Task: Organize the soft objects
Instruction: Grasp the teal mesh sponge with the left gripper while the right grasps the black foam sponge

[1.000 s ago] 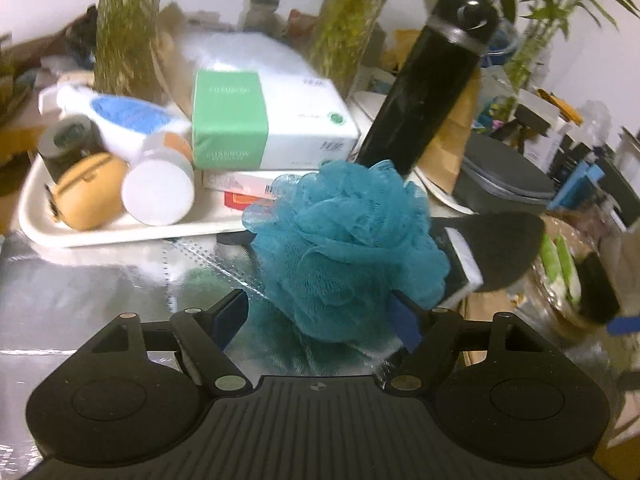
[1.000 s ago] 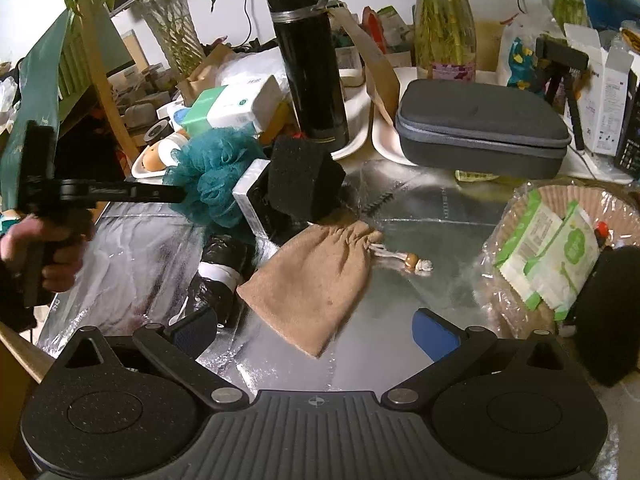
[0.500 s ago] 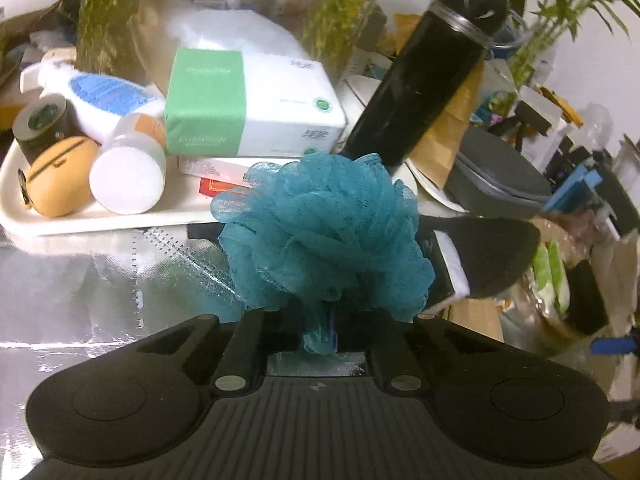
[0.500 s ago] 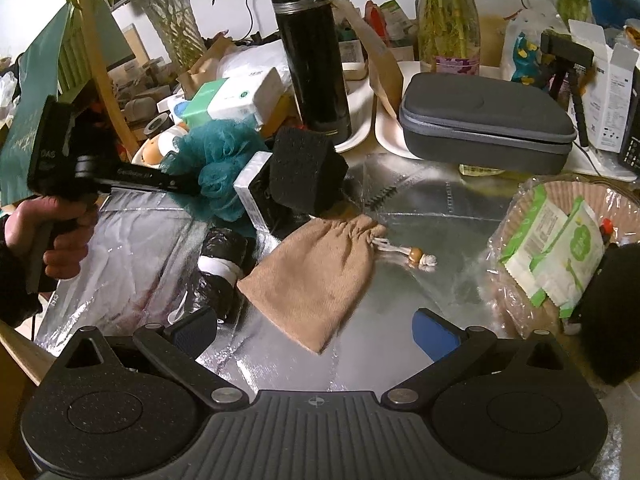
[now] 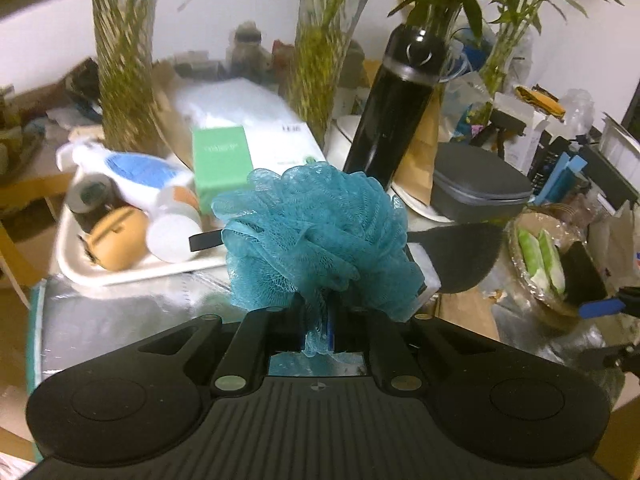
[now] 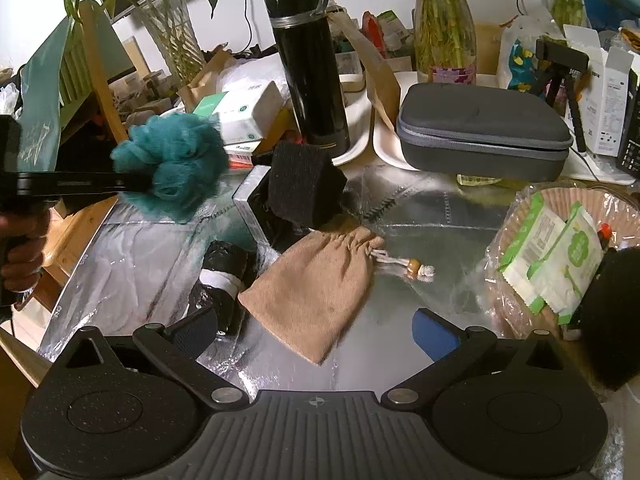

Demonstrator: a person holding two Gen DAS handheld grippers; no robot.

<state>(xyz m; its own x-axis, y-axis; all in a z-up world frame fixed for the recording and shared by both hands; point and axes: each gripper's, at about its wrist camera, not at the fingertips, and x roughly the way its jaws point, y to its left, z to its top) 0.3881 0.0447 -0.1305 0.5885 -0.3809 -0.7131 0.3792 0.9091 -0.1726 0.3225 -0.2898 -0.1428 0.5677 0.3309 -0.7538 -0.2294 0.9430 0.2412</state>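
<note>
1. Teal bath pouf [image 5: 316, 236]: pinched in my left hand-held gripper [image 5: 320, 320], held above the counter [image 6: 420, 216].
2. Tan drawstring pouch [image 6: 312, 284]: lying on counter, before my right hand-held gripper [image 6: 316, 332], jaws wide apart, holding nothing.

We see a teal bath pouf [image 5: 316, 240] of frilly nylon mesh, a tan drawstring pouch [image 6: 312, 284] of matt ribbed cloth, and a coarse black sponge block [image 6: 304, 188]. The bench [image 6: 420, 216] wears crinkled, shiny silver foil. The black flask [image 6: 310, 76] is glossy; the grey zip case [image 6: 480, 128] is matt fabric.
</note>
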